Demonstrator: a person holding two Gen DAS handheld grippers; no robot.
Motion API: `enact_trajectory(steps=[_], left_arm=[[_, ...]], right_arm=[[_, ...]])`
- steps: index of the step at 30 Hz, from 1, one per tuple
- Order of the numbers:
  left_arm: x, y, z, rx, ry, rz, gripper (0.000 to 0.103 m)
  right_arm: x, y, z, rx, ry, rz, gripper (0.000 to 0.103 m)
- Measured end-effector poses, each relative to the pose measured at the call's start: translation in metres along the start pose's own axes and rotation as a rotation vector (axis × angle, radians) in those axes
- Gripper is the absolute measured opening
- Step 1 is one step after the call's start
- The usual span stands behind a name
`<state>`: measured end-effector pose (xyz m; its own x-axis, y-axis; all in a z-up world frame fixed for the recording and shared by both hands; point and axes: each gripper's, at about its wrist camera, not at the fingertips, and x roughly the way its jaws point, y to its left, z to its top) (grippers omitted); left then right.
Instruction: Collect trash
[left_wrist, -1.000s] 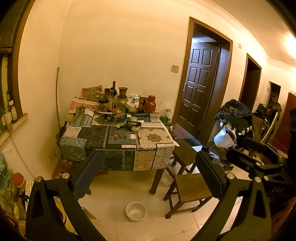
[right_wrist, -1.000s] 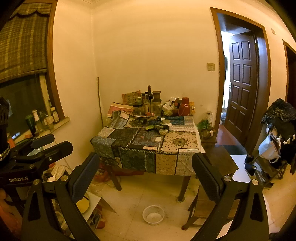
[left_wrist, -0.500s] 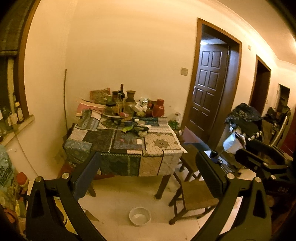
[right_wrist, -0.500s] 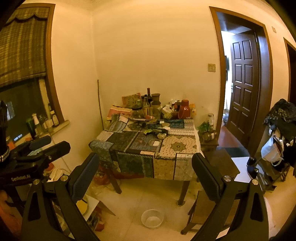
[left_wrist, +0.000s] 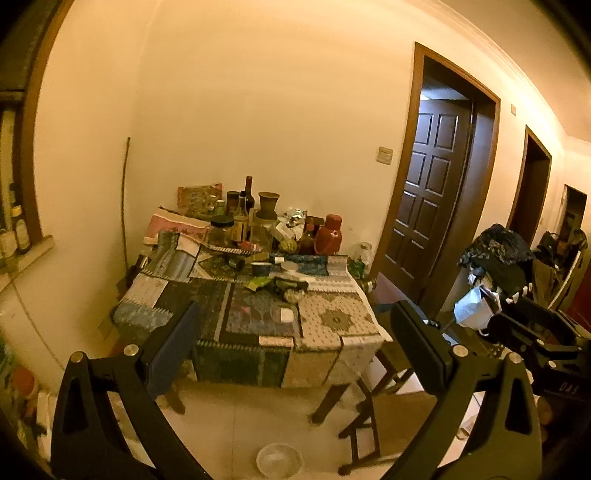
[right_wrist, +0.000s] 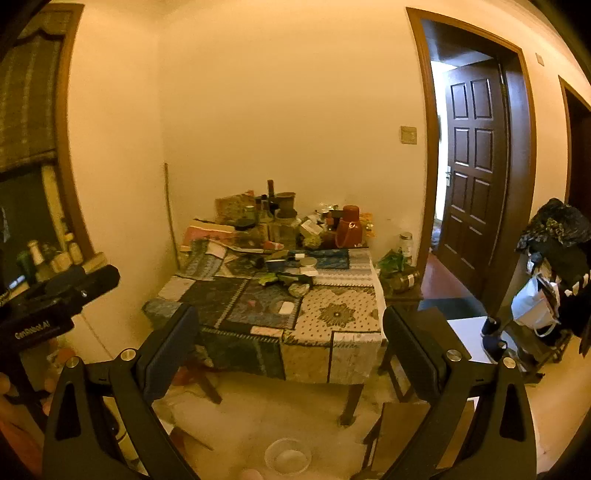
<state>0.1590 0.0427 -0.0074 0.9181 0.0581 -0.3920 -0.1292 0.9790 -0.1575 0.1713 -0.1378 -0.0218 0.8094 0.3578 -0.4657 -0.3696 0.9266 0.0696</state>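
Note:
A table with a patchwork cloth (left_wrist: 325, 325) (right_wrist: 332, 314) stands against the far wall, some way ahead of both grippers. On it lie small scraps: a green wrapper (left_wrist: 260, 282) (right_wrist: 267, 278), a crumpled ball (left_wrist: 293, 294) (right_wrist: 299, 290) and a small white piece (left_wrist: 286, 314) (right_wrist: 286, 307). Bottles, jars and a red thermos (left_wrist: 328, 234) (right_wrist: 349, 227) crowd its far end. My left gripper (left_wrist: 295, 339) is open and empty. My right gripper (right_wrist: 290, 336) is open and empty. Each gripper shows at the edge of the other's view.
A white bowl (left_wrist: 279, 459) (right_wrist: 288, 456) sits on the floor before the table. Wooden stools (left_wrist: 384, 410) stand at the table's right. A brown door (right_wrist: 476, 177) stands open at right. A rack with clothes and a white bag (left_wrist: 474, 308) is far right. A window sill with bottles (right_wrist: 48, 258) is left.
Both grippers have moved closer to the table, which now looks larger. The views are slightly blurred with motion. Both jaws stay open.

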Motion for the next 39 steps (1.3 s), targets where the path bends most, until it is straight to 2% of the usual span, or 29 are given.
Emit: enact_trajectory(steps=[6,12,14,15,21,28,30,35,39], left_arm=[[0.081,0.038,0.029,0.011,0.049,-0.014,0.102],[0.166,0.073,0.049,0.037,0.159,-0.058,0.092],[0.189,0.082,0.048,0.042,0.188,-0.069,0.083],[0.197,0.083,0.048,0.044,0.201,-0.069,0.083],[0.265,0.093,0.036,0.039,0.316,-0.092,0.081],[0.332,0.099,0.011,0.015,0.442,-0.061,0.081],[0.354,0.094,0.000,0.020,0.502,-0.057,0.081],[0.399,0.084,-0.023,0.031,0.604,-0.026,0.081],[0.435,0.078,-0.041,-0.001,0.668,0.019,0.080]], right_arm=[[0.071,0.008,0.020,0.043,0.056,-0.029,0.099],[0.130,0.015,0.036,0.113,0.118,-0.068,0.099],[0.147,0.018,0.039,0.128,0.141,-0.085,0.099],[0.156,0.017,0.038,0.138,0.156,-0.093,0.099],[0.205,0.014,0.043,0.187,0.247,-0.110,0.099],[0.270,0.002,0.047,0.189,0.341,-0.090,0.099],[0.293,-0.004,0.049,0.178,0.361,-0.080,0.099],[0.345,-0.029,0.051,0.182,0.415,-0.008,0.099],[0.391,-0.051,0.050,0.202,0.480,0.034,0.099]])
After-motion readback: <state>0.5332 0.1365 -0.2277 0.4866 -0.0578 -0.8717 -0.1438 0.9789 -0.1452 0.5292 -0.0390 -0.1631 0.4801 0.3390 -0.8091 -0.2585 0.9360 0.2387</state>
